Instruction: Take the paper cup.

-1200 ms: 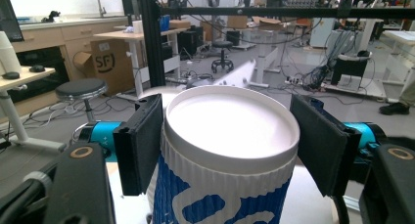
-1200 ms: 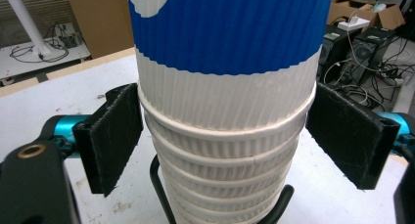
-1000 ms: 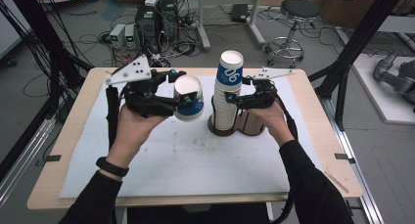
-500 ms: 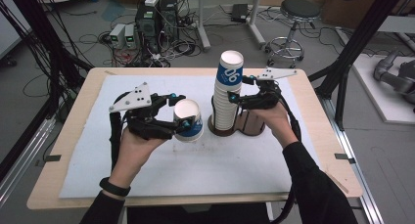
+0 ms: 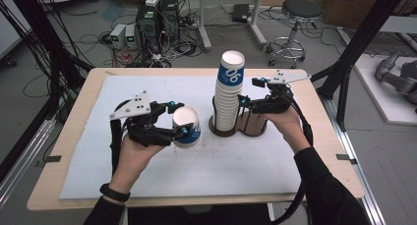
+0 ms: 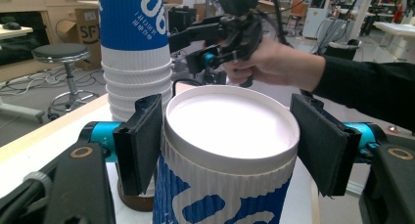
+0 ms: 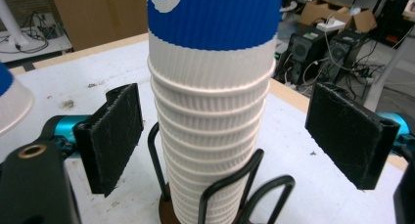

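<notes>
At the near edge of the counter [image 5: 59, 195] two dark-sleeved forearms come in, each hand carrying a gripper. The wooden top is covered by a pale mat [image 5: 162, 176], scuffed and lightly speckled with dirt around the middle. On the mat's left half stands a single paper cup [image 5: 187, 128], white with blue print, upright and open-mouthed. The left gripper [image 5: 177, 121] sits around its rim with its jaws spread: in the left gripper view one black pad lies against the cup's wall while the other stands off from it with a clear gap. Just to the right, near the counter's centre, a tall stack of cups [image 5: 229, 92] rises from a black wire holder [image 5: 244, 128] on a round brown base. The right gripper [image 7: 240, 136] is held wide open around the lower stack, both pads apart from the ribbed walls. Beyond the far edge the grey floor carries a tangle of cables, computer towers [image 5: 156, 19] and small boxes. A round stool [image 5: 295, 18] on a chrome base stands further right, with cardboard boxes behind it. Black frame posts flank both sides.
</notes>
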Tool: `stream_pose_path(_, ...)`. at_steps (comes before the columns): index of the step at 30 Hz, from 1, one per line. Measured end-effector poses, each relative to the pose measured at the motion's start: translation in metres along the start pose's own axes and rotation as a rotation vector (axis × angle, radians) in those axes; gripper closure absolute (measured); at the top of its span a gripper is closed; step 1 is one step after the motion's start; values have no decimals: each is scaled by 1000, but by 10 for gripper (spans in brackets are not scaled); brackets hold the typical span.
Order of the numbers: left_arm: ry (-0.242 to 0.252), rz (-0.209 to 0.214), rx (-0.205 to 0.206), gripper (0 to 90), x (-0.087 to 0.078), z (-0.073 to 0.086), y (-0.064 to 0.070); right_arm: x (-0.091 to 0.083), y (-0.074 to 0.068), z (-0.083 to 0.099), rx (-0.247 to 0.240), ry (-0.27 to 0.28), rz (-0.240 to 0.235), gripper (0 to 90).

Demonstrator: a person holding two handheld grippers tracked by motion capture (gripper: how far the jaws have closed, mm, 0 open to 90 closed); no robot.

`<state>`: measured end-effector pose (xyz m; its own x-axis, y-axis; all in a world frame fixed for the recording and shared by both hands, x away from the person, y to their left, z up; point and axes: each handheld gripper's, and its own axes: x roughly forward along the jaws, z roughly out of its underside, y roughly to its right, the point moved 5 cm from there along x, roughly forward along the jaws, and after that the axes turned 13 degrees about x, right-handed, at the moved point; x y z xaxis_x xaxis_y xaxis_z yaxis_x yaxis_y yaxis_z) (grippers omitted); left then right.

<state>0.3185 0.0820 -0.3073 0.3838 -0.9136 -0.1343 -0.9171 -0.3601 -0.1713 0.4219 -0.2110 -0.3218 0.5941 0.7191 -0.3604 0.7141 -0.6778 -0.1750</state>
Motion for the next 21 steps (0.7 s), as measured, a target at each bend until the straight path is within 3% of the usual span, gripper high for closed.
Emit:
stream_pose_path(10, -1, 7, -18, 306, -1, 8, -4, -27, 2, 15, 12, 45, 18, 144)
stream_pose_path(21, 3, 8, -22, 306, -4, 14, -6, -43, -6, 36, 29, 84, -5, 145)
